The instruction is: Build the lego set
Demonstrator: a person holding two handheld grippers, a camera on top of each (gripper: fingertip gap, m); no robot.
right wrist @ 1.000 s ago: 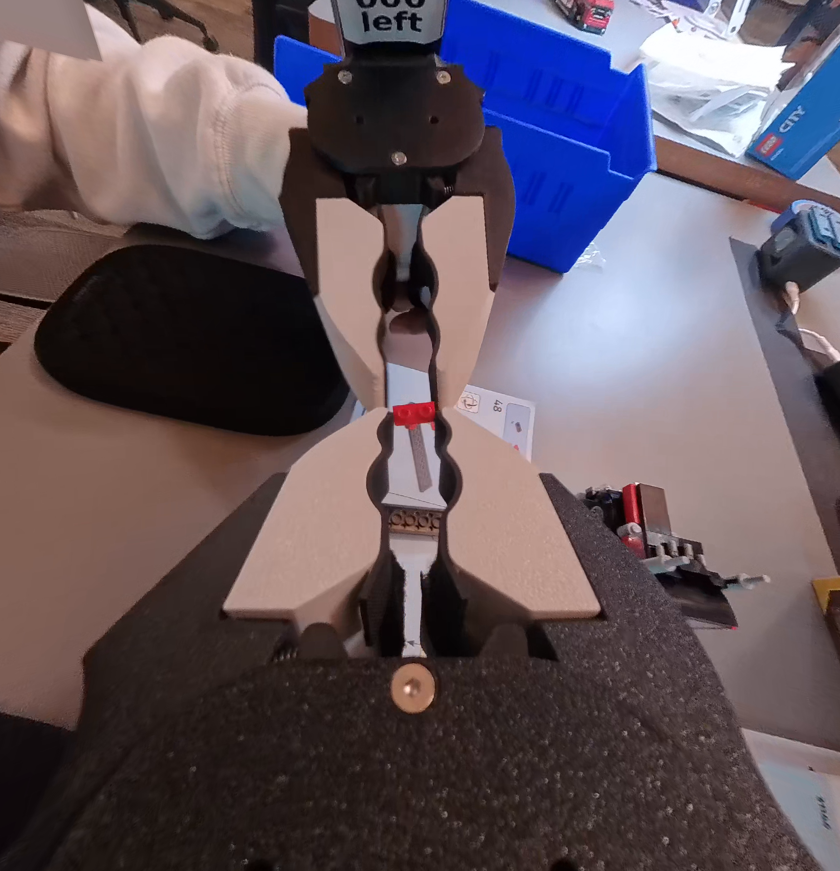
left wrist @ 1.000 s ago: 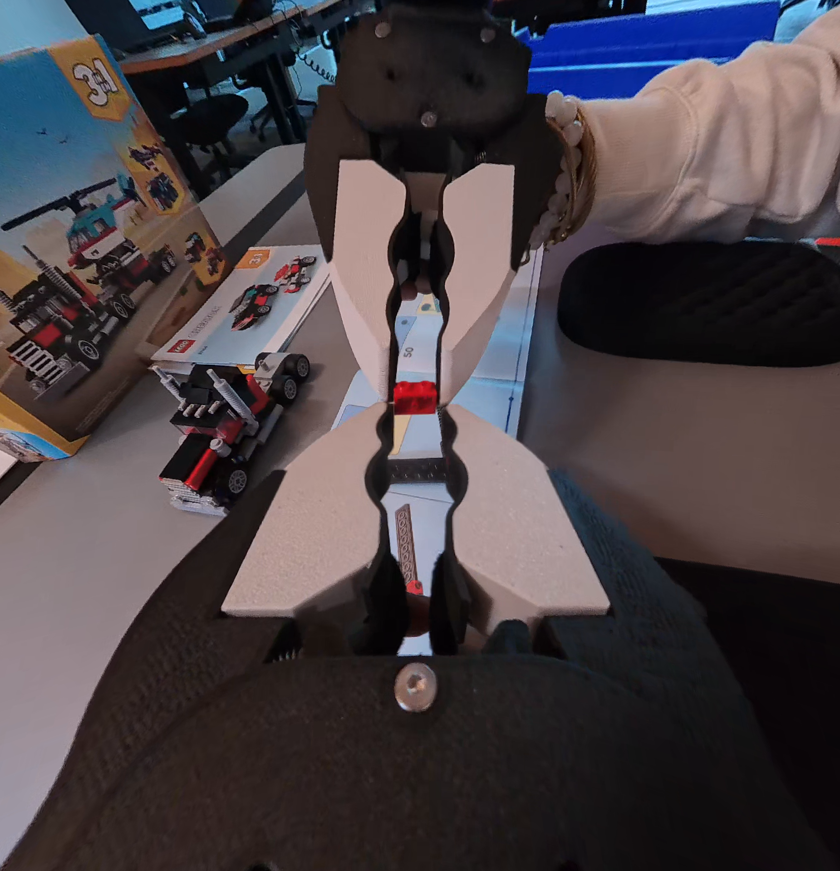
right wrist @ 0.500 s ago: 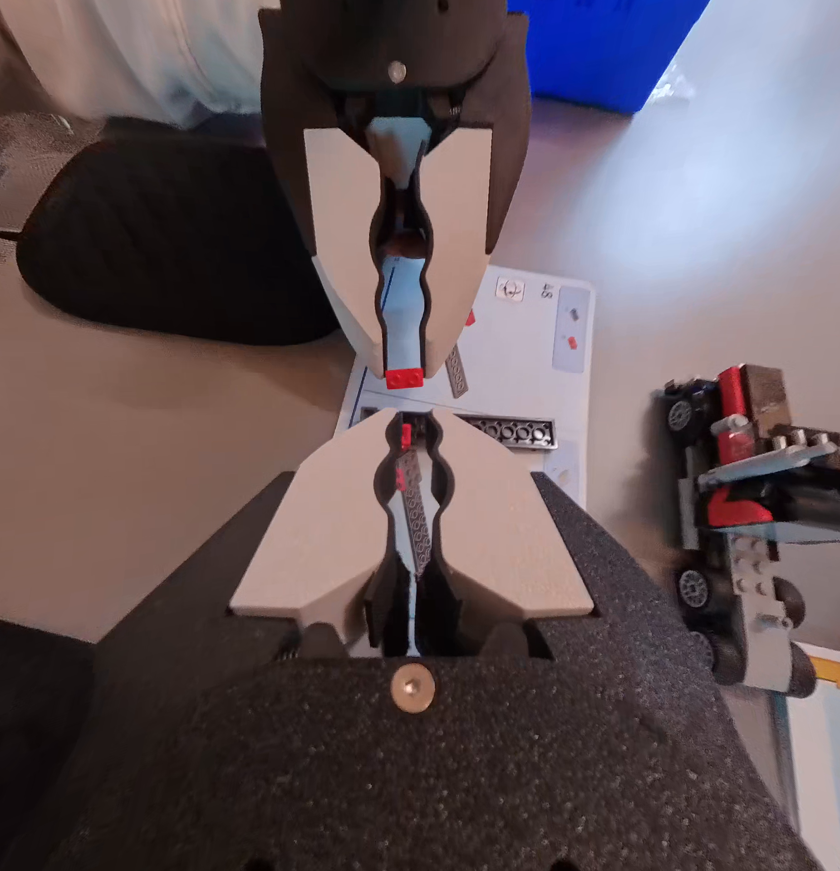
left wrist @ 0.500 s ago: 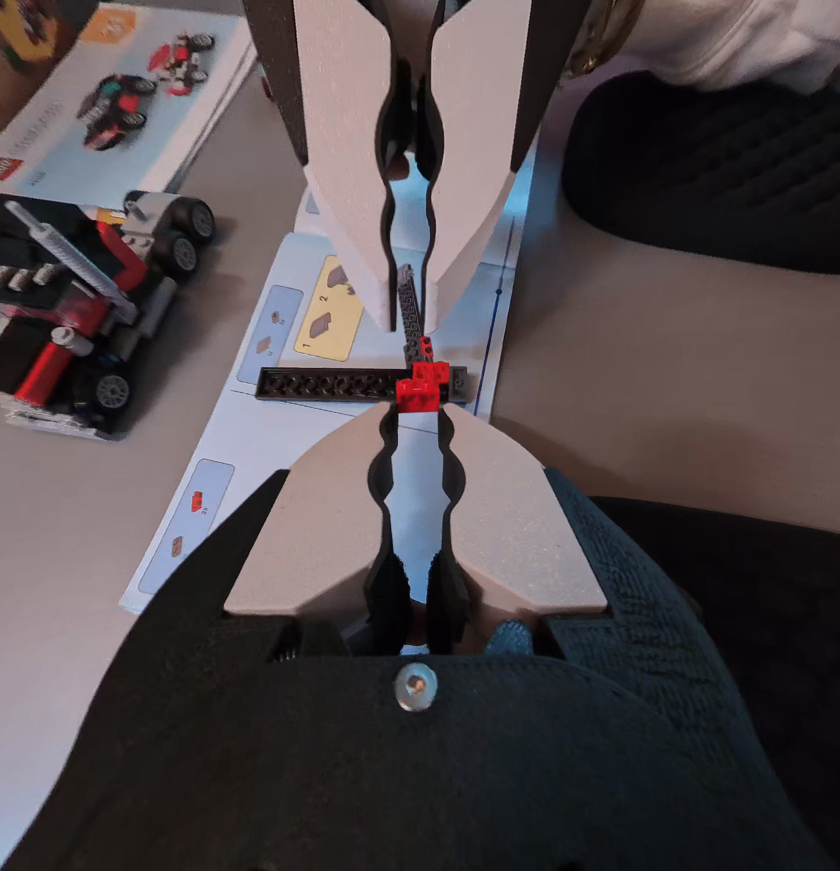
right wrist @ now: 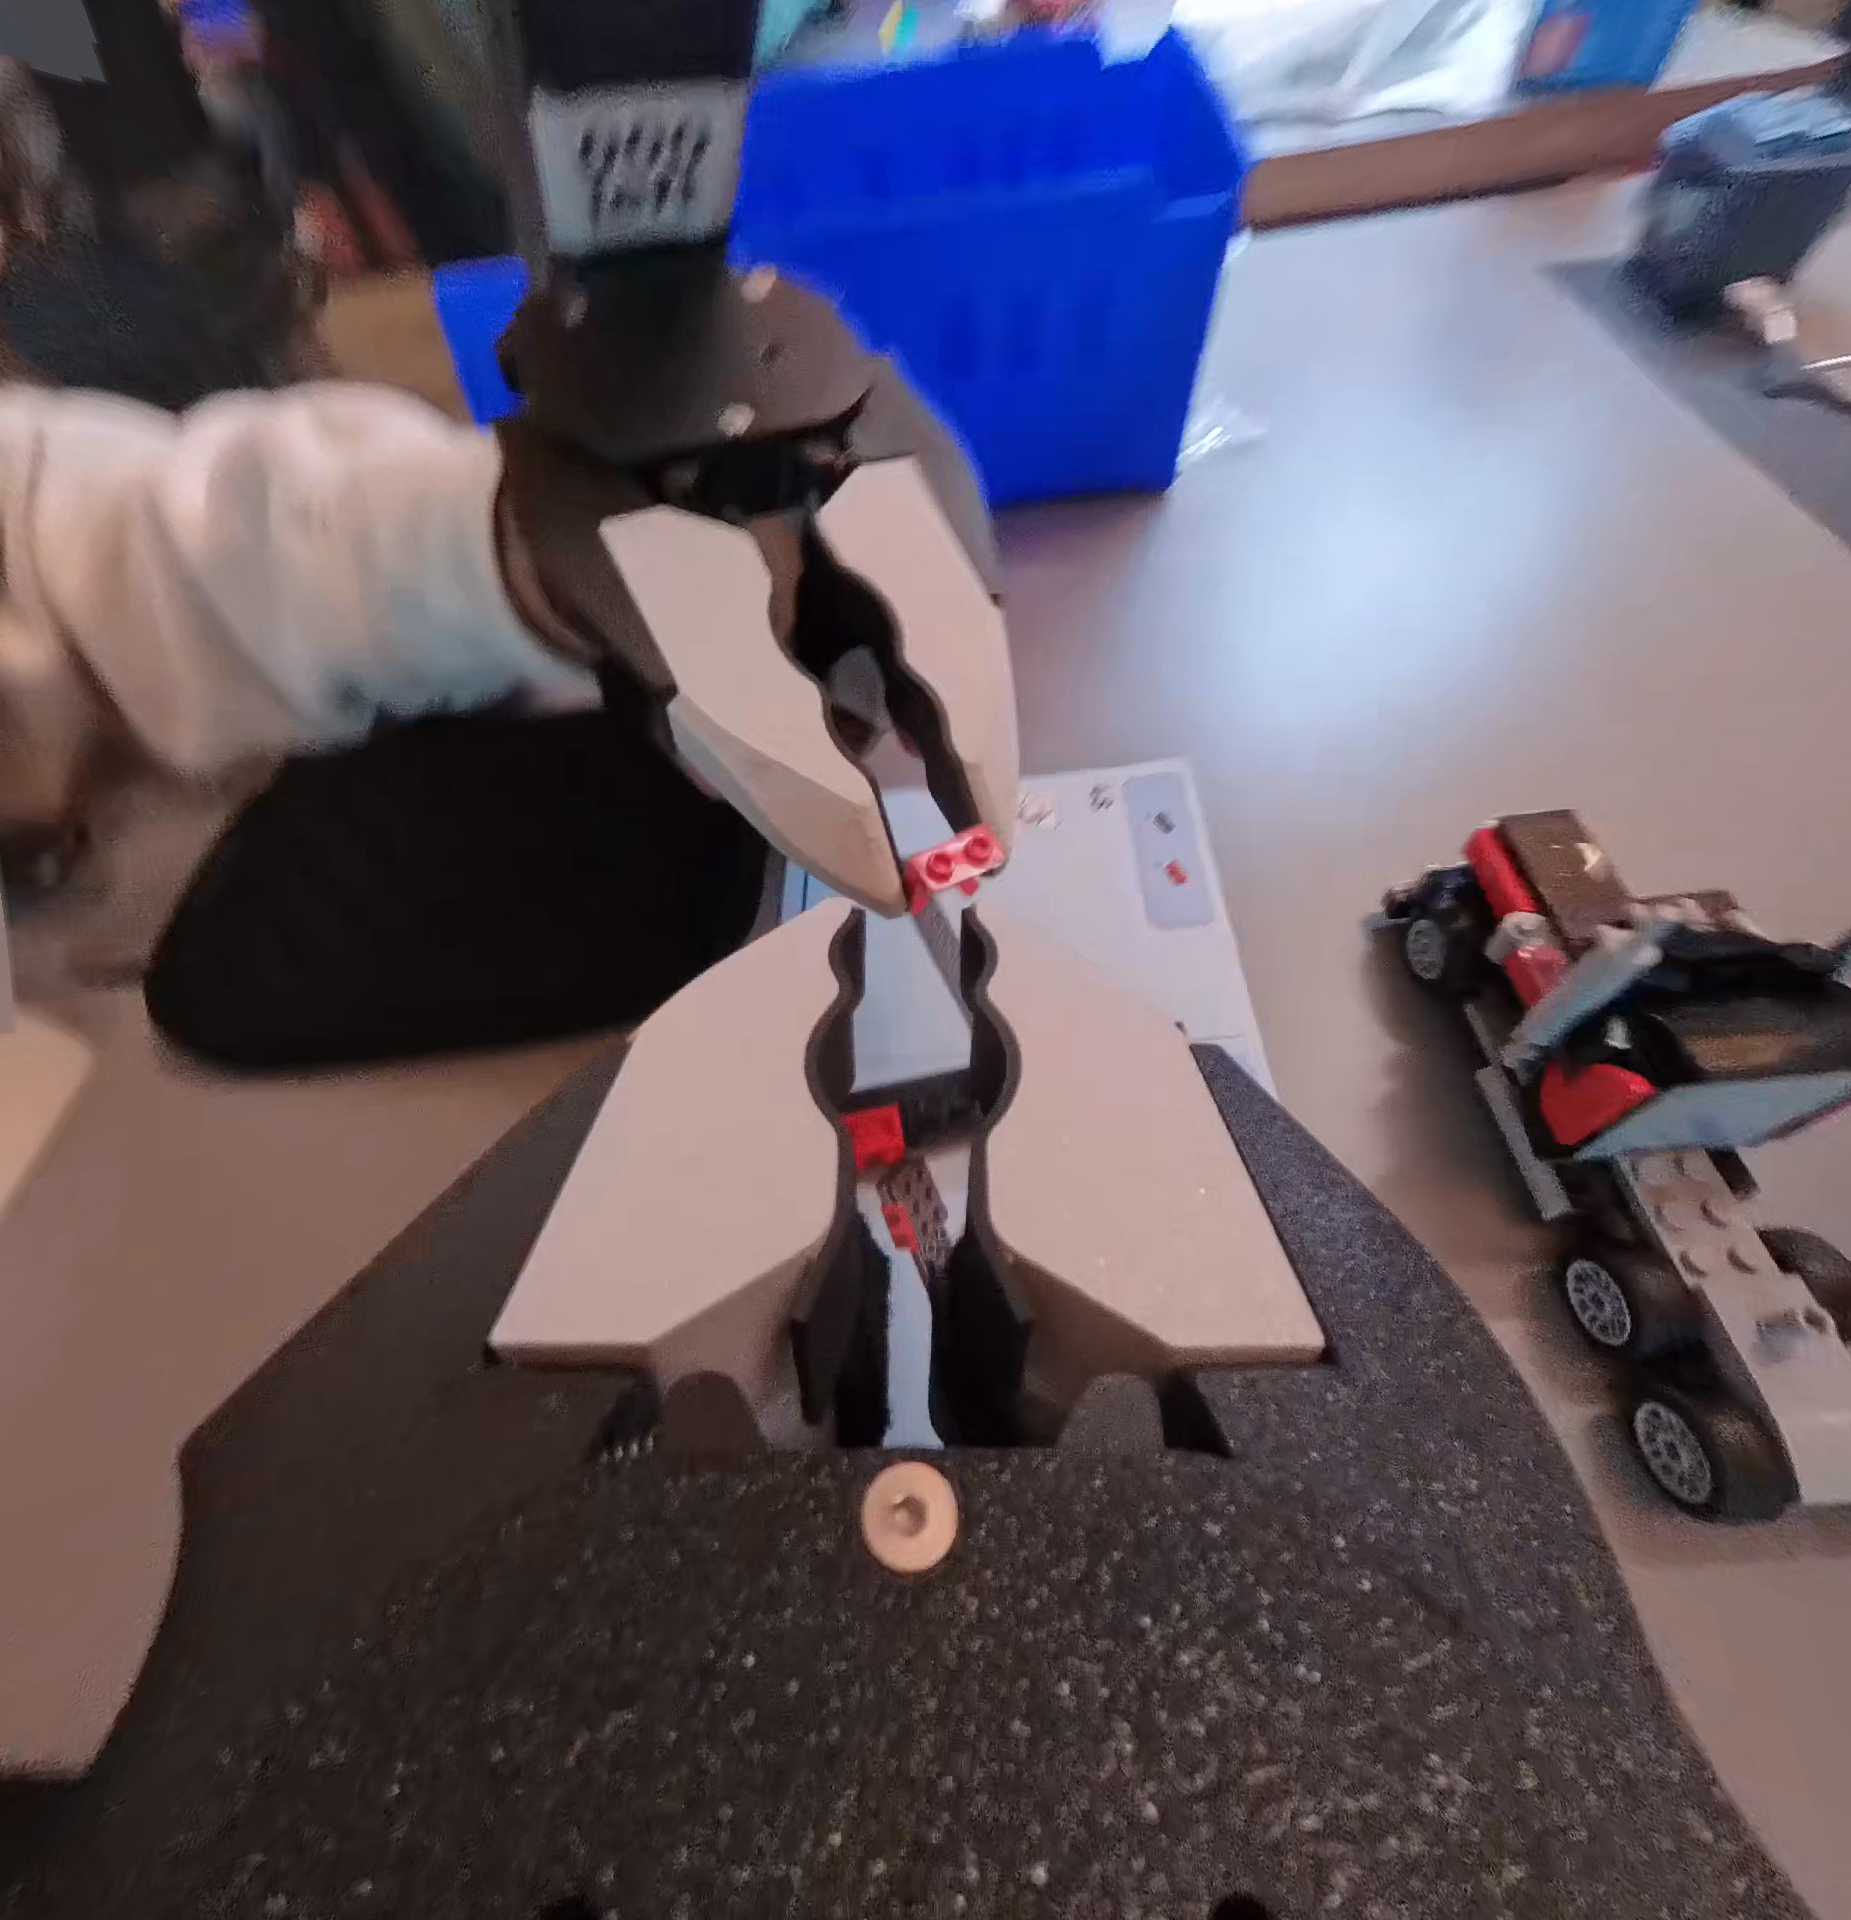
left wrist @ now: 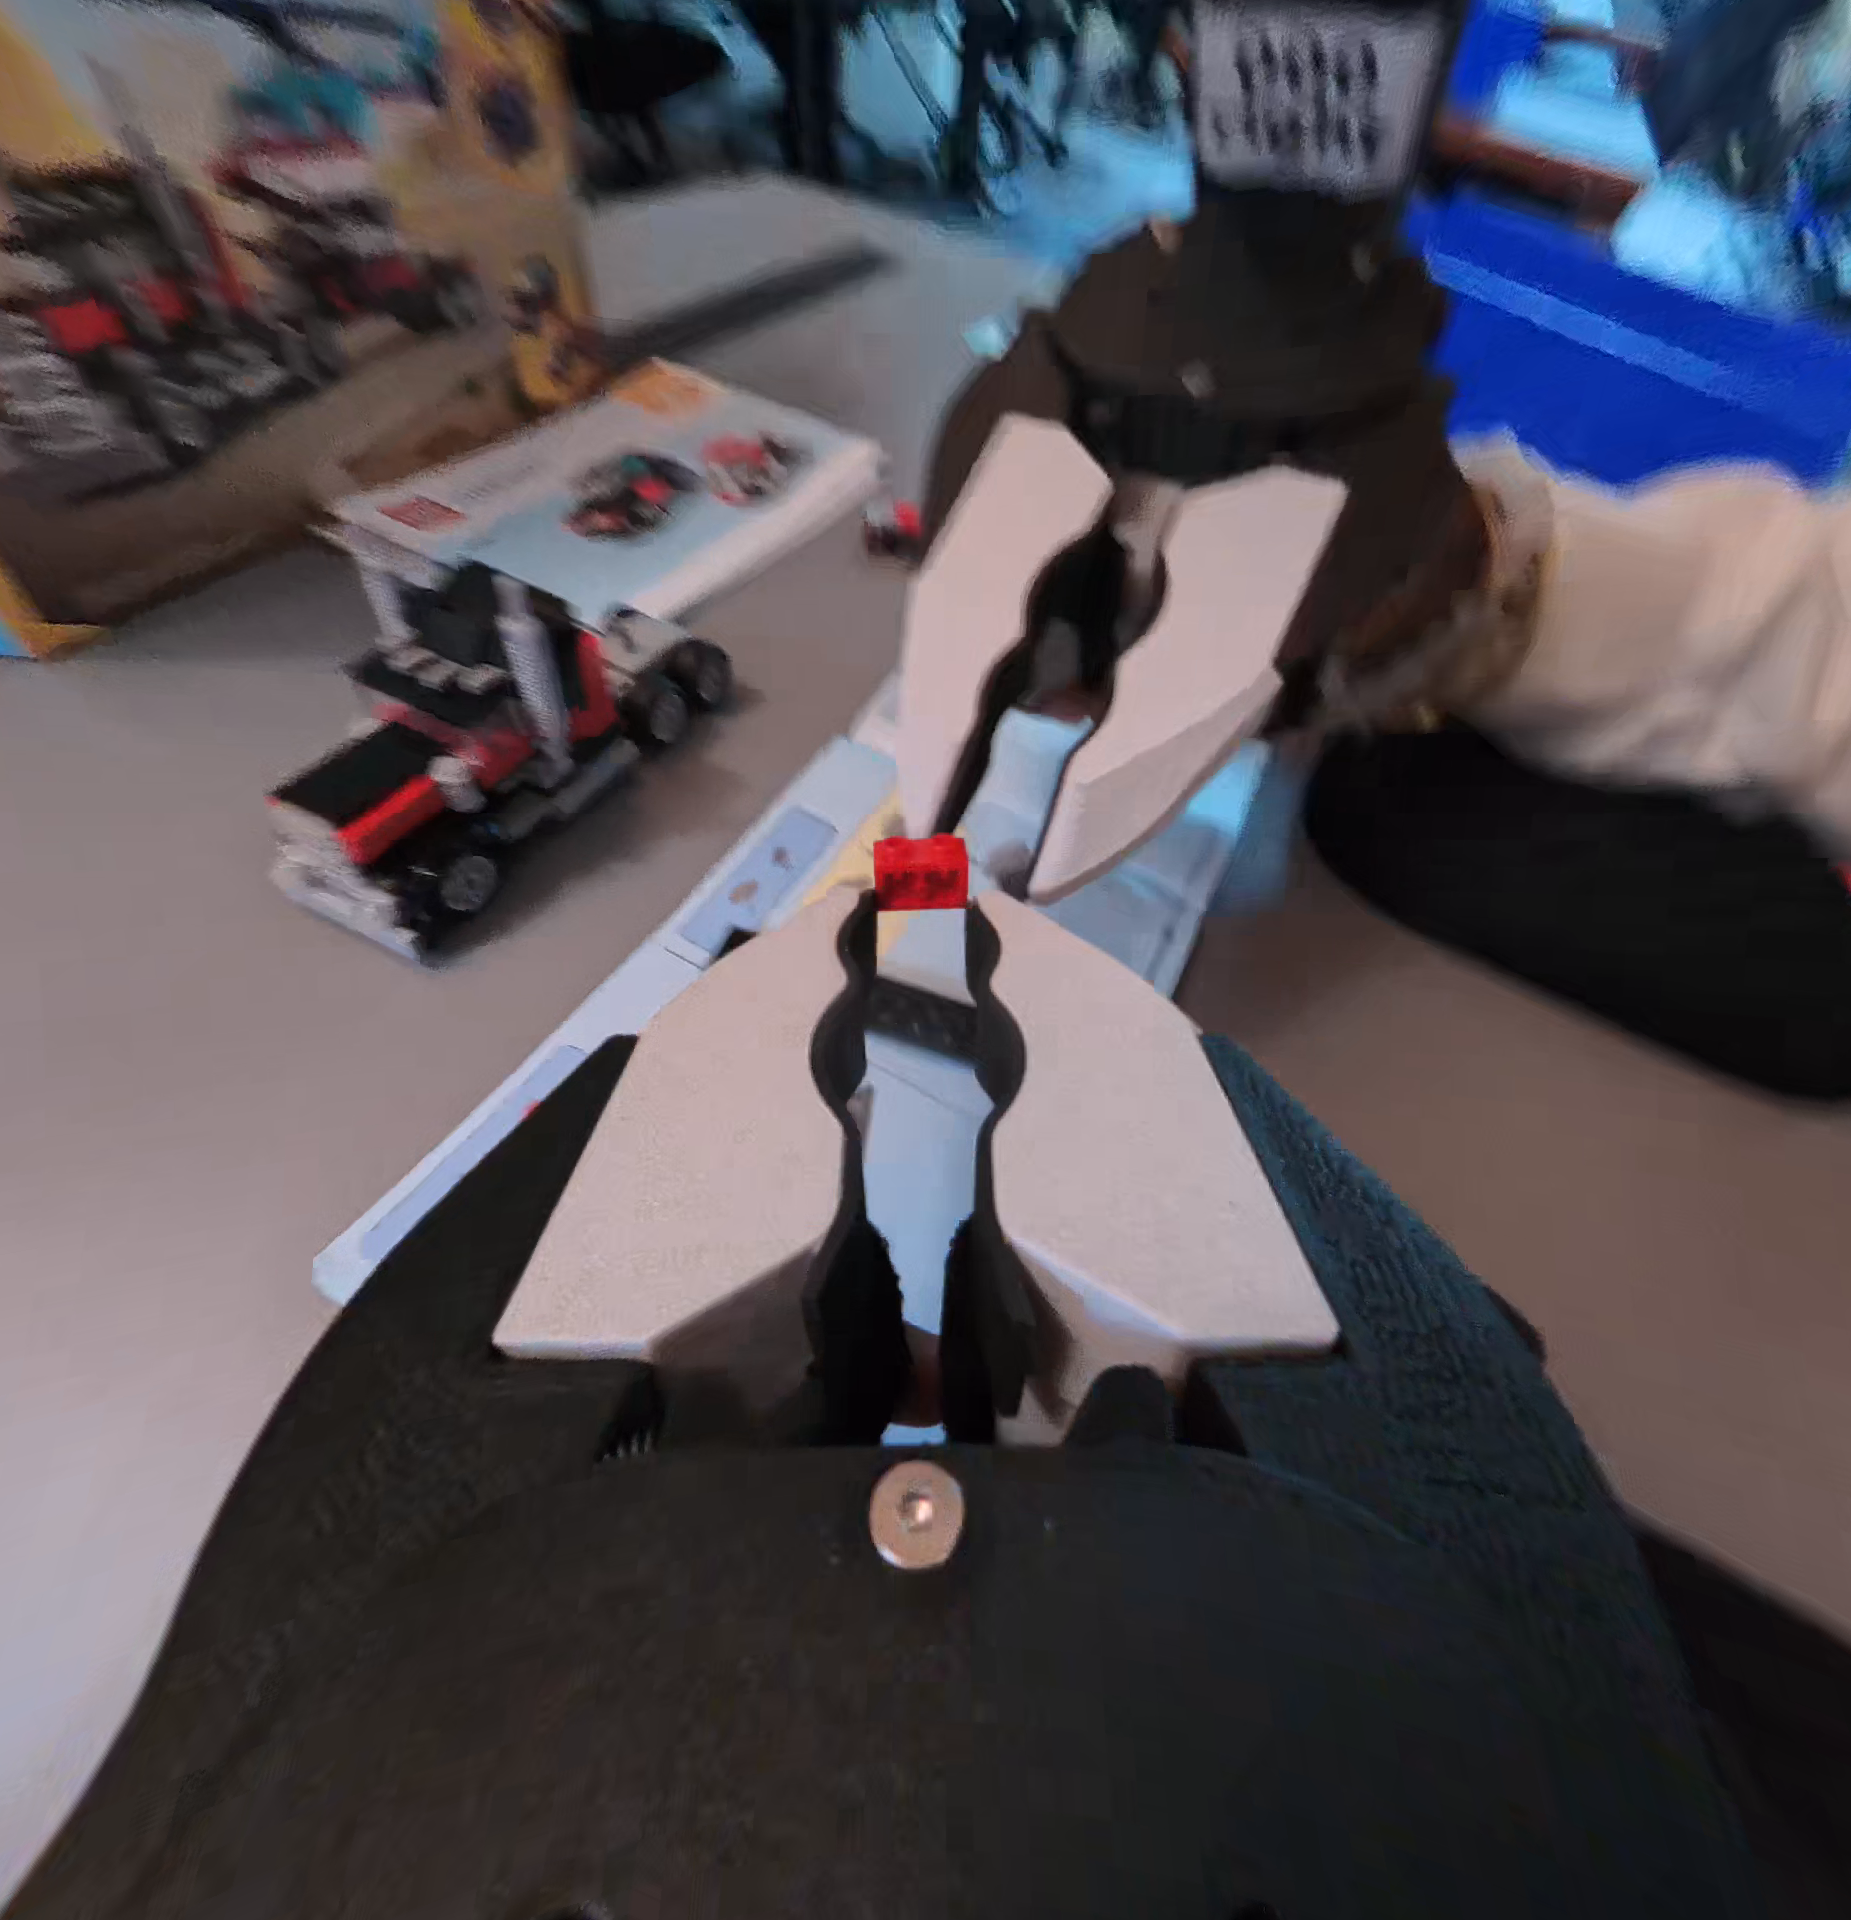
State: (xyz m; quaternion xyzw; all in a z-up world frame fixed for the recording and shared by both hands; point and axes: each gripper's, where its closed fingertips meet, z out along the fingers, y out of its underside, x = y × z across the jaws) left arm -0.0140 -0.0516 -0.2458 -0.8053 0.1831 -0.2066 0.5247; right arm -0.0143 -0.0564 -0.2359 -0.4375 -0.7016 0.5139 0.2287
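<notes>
My left gripper is shut on a small red brick and holds it above the instruction sheet. The right wrist view shows this brick at the tips of the left gripper. My right gripper faces it tip to tip, slightly open and empty; it also shows in the left wrist view. Below, through the finger gaps, a black plate with a red brick on it lies on the sheet, crossed by a grey long plate.
A partly built red and black truck stands beside the sheet. The set's box and a booklet lie behind it. A black pad and a blue bin are on the other side. White sleeves reach in. The grippers are tip to tip, or close to it. The black plate is about 6 centimetres from both grippers' fingertips. My left wrist view looks at it from another angle.
My left gripper has lifted with the red brick, away from the black plate. Both grippers have tilted up and the right one's fingers have parted a little. The views are now blurred by motion.
</notes>
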